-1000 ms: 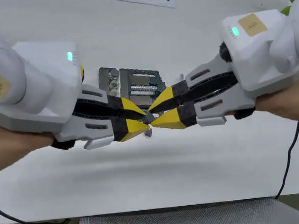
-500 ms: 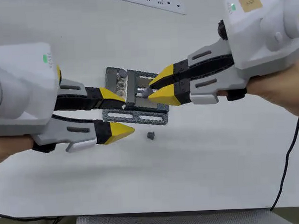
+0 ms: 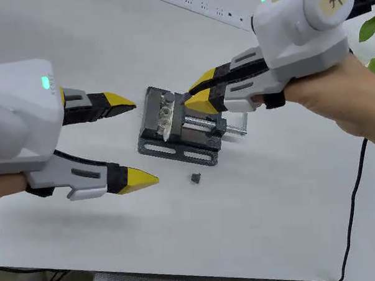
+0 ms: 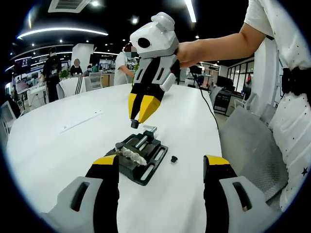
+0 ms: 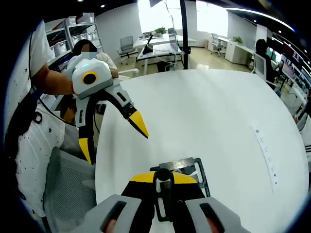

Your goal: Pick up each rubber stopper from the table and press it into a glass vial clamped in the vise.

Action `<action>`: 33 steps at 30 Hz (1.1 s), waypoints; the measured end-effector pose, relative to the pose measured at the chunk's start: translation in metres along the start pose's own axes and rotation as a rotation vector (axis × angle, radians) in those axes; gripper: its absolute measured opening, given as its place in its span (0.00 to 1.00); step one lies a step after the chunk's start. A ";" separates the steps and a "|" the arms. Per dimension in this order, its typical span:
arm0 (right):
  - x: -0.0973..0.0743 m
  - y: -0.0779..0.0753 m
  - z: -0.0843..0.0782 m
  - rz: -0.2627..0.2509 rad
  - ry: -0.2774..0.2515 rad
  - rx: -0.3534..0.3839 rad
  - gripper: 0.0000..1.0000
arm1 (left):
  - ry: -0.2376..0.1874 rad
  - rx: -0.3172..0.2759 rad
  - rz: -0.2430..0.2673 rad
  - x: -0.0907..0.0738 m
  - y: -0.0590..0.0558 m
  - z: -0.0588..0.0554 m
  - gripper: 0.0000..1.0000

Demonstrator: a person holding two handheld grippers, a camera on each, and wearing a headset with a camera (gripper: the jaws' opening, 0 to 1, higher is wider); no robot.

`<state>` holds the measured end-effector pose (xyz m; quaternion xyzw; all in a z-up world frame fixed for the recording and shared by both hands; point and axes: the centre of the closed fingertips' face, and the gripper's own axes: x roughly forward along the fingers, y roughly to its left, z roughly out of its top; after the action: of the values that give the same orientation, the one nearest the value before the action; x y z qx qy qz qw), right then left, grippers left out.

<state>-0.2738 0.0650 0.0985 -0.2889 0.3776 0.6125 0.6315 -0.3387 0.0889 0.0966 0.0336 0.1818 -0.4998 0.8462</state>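
**A:** What's the right gripper (image 3: 189, 98) got?

**B:** Its fingers (image 3: 206, 101) are clamped on a dark rubber stopper (image 5: 163, 175). It's hanging above the vise (image 3: 182, 133), and from the left gripper view the stopper isn't touching anything below it.

**A:** And the left gripper (image 3: 141, 140)?

**B:** Its fingers are spread wide with nothing in them. It's parked beside the vise, not touching it.

**A:** Where are the vials?

**B:** The glass vials (image 3: 166, 118) sit in a row, pinched in the vise. There's also a second stopper (image 3: 195, 177) lying loose on the white bench (image 3: 271, 199), just beside the vise's base plate.
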 end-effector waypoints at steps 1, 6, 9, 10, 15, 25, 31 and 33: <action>0.004 -0.003 0.000 0.000 0.011 0.003 0.05 | -0.003 0.003 0.005 -0.001 0.001 -0.002 0.71; 0.019 -0.010 -0.007 -0.005 0.070 0.005 0.05 | -0.018 0.010 0.006 -0.003 0.000 -0.007 0.82; 0.028 -0.013 -0.013 -0.004 0.105 0.001 0.05 | -0.016 -0.005 0.007 -0.004 0.003 -0.012 0.89; 0.031 -0.013 -0.014 -0.002 0.114 -0.001 0.05 | -0.019 -0.005 0.006 -0.004 0.003 -0.013 0.90; 0.044 -0.020 -0.020 -0.004 0.152 -0.004 0.05 | -0.024 -0.015 -0.005 -0.004 0.003 -0.018 0.97; 0.059 -0.028 -0.029 0.001 0.214 -0.017 0.05 | -0.053 -0.045 -0.003 -0.003 0.007 -0.019 0.99; 0.060 -0.029 -0.032 -0.001 0.237 -0.032 0.05 | -0.068 -0.057 -0.001 -0.003 0.009 -0.019 0.99; 0.060 -0.029 -0.033 -0.001 0.241 -0.033 0.05 | -0.067 -0.056 0.000 -0.002 0.009 -0.020 0.98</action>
<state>-0.2512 0.0683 0.0276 -0.3709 0.4406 0.5793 0.5769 -0.3371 0.1003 0.0777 -0.0070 0.1674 -0.4954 0.8523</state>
